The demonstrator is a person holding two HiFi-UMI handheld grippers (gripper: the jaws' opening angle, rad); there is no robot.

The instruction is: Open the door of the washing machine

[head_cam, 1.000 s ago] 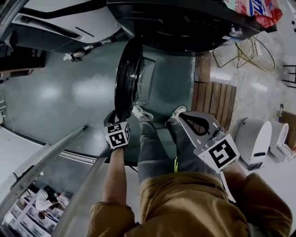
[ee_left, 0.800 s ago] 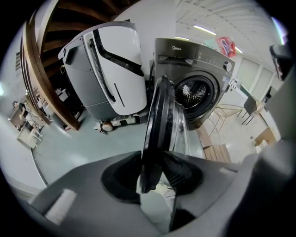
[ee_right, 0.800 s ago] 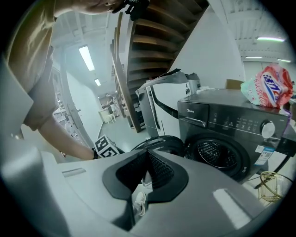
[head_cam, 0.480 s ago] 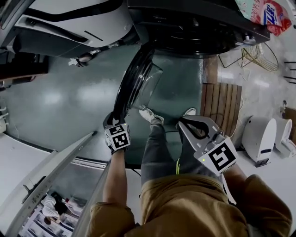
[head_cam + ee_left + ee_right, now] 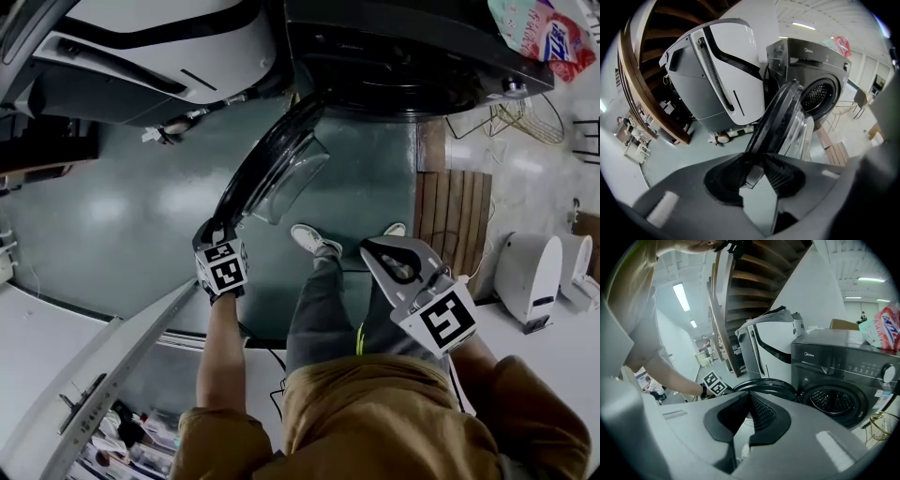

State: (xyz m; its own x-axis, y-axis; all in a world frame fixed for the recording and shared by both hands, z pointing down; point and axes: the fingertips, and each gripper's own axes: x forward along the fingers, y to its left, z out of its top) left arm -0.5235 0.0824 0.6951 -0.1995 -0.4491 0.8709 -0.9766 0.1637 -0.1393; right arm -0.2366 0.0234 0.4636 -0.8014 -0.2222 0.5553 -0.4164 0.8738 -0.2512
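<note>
Left gripper (image 5: 217, 231) first, from the head view: its jaws are clamped on the free edge of the round, dark-rimmed washing machine door (image 5: 272, 164), and the door's glass bowl bulges out to the gripper's right. The door stands swung well out from the dark grey front-loading washing machine (image 5: 403, 52) far ahead of the gripper, hinge side up at the machine and free rim down at the jaws. Left of the gripper there's a wide stretch of bare green-grey floor (image 5: 112, 202), running up to the white rounded appliance (image 5: 159, 37) ahead-left. The right gripper (image 5: 372, 247) hangs well apart, on the far side of the person's legs, with its tips together and nothing in them. To its right a brown slatted wooden board (image 5: 452, 216) lies on the floor near the machine's corner.

Over to the left gripper view. The left gripper (image 5: 757, 165) has the black rim of the washing machine door (image 5: 780, 117) rising straight out from between its ribbed pads, with a small grey metal tab (image 5: 752, 176) sitting in the gap. Ahead-right, past the glass, the drum mouth (image 5: 818, 96) gapes uncovered. Ahead-left is the white rounded appliance (image 5: 722, 70), with bare floor between it and the jaws.

Now the right gripper view. The right gripper (image 5: 749, 397) has its pads meeting at the tips, empty. Just beyond them is the rim of the washing machine door (image 5: 764, 384). The washing machine (image 5: 843, 366) stands ahead-right, its drum mouth (image 5: 833, 400) exposed, and a red and white detergent bag (image 5: 881, 329) lies on top.
</note>
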